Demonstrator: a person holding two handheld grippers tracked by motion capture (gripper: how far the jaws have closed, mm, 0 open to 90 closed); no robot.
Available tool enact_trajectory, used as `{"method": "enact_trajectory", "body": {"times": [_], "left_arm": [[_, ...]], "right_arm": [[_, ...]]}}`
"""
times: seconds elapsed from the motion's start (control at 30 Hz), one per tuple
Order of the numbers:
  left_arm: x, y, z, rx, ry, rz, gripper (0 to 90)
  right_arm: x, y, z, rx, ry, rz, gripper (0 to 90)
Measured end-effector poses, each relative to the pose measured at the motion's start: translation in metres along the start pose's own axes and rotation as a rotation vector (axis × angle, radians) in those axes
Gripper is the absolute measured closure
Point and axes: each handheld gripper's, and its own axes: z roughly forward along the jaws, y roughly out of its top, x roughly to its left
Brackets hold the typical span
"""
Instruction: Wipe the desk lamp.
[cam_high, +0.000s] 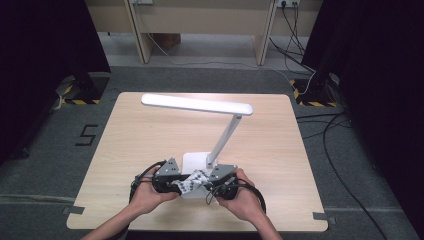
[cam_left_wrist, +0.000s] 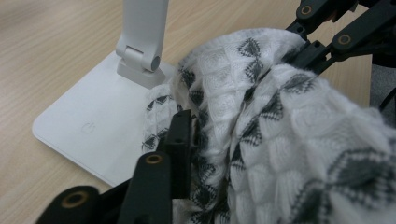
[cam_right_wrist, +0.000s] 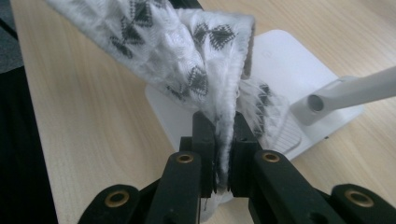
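Observation:
A white knitted cloth (cam_high: 192, 182) with a black diamond pattern is stretched between my two grippers, just above the near edge of the white desk lamp's base (cam_high: 195, 161). My left gripper (cam_high: 176, 185) is shut on the cloth's left end. In the left gripper view the cloth (cam_left_wrist: 280, 140) bulges over the left gripper (cam_left_wrist: 210, 144), hiding one jaw. My right gripper (cam_high: 210, 186) pinches the other end. In the right gripper view the right gripper (cam_right_wrist: 223, 144) clamps a folded edge of the cloth (cam_right_wrist: 177, 42), with the lamp base (cam_right_wrist: 285, 56) behind.
The lamp's arm (cam_high: 225, 135) rises from the base toward the right and carries a long flat head (cam_high: 196, 104) over the middle of the wooden table (cam_high: 135, 140). Cables (cam_high: 330, 150) lie on the floor to the right. A desk (cam_high: 200, 20) stands beyond the table.

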Motion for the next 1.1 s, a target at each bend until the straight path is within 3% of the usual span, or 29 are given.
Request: {"method": "enact_trajectory", "body": {"times": [0.5,1.1], "left_arm": [[0.001,0.003,-0.006,-0.046,0.012,-0.016,41.9],[0.005,0.001,-0.014,-0.051,0.027,-0.019,40.8]], "right_arm": [[-0.011,-0.007,-0.013,0.017,-0.076,0.065,85.3],[-0.026,-0.024,-0.029,0.021,-0.144,0.13,85.4]]}}
